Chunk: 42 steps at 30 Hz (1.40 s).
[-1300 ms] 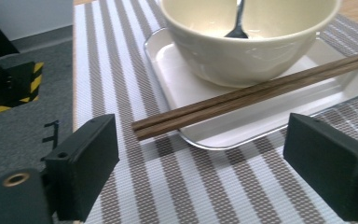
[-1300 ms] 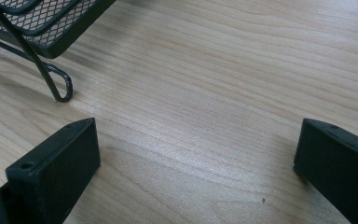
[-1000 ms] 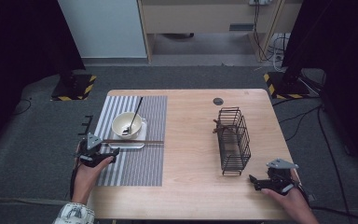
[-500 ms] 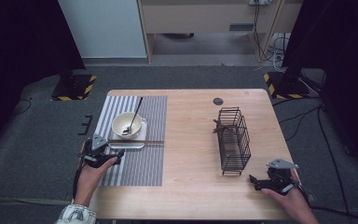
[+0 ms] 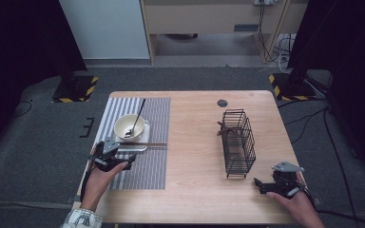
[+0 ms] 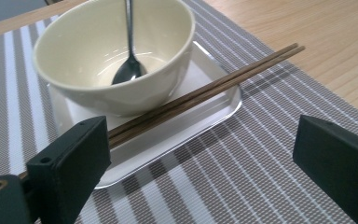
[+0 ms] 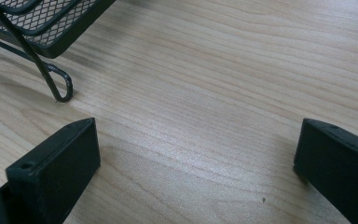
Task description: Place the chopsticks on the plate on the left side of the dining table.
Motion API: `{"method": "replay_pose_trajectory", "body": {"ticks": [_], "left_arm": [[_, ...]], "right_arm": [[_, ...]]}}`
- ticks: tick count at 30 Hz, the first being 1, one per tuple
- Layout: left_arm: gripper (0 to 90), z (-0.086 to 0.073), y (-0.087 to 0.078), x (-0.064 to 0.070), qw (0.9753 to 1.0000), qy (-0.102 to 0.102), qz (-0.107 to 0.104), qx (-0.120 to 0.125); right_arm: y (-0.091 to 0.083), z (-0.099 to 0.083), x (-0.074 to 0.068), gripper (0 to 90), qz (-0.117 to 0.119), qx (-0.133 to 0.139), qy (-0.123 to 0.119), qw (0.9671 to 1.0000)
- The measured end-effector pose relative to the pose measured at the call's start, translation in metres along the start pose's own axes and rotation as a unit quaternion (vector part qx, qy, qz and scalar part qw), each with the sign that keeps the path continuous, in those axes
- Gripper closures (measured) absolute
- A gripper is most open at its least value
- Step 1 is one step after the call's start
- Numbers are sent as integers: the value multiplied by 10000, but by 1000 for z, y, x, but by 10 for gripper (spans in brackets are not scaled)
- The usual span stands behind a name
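Fingers (image 6: pixel 70 163) of my left gripper (image 5: pixel 123 161) spread wide, nothing grasped; chopsticks (image 6: pixel 205 95) untouched on tray (image 6: pixel 214 114) edge, touching bowl (image 6: pixel 112 56). Right gripper (image 5: pixel 262 186) released, idle beside wire basket (image 5: pixel 237 142). Pickup not begun, I judge.

Pretty dim room: grey carpet floor (image 5: pixel 180 78) all around the wooden counter (image 5: pixel 197 142), a wooden cabinet (image 5: pixel 209 19) behind it, black-and-yellow striped stand bases (image 5: pixel 76 90) flanking its far corners.

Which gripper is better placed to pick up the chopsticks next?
Left. The left gripper is open beside the tray, with the chopsticks just ahead of its jaws. The right gripper sits across the table by the wire basket.
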State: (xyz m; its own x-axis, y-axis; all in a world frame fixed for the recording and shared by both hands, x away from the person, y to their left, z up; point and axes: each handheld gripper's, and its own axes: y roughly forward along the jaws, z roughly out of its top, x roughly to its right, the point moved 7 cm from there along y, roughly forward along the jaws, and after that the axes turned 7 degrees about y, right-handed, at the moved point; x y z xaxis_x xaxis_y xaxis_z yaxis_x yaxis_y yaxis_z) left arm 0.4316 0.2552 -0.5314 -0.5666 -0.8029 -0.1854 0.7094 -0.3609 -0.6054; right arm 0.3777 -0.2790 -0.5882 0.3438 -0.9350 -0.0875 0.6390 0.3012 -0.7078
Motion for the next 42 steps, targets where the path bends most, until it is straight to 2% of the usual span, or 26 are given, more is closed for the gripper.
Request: {"method": "replay_pose_trajectory", "body": {"ticks": [14,23,34,42], "left_arm": [[38,18,5,31,9988,365,-324,102],[38,23,11,44,9975,490,-497,64],[39,31,20,62,9951,673,-718,57],[40,37,27,76,9924,846,-892,63]], "right_arm": [[0,0,0,2,-3,2,5,10000],[0,0,0,2,-4,2,7,10000],[0,0,0,2,-3,1,5,10000],[0,0,0,2,-1,3,3,10000]]}}
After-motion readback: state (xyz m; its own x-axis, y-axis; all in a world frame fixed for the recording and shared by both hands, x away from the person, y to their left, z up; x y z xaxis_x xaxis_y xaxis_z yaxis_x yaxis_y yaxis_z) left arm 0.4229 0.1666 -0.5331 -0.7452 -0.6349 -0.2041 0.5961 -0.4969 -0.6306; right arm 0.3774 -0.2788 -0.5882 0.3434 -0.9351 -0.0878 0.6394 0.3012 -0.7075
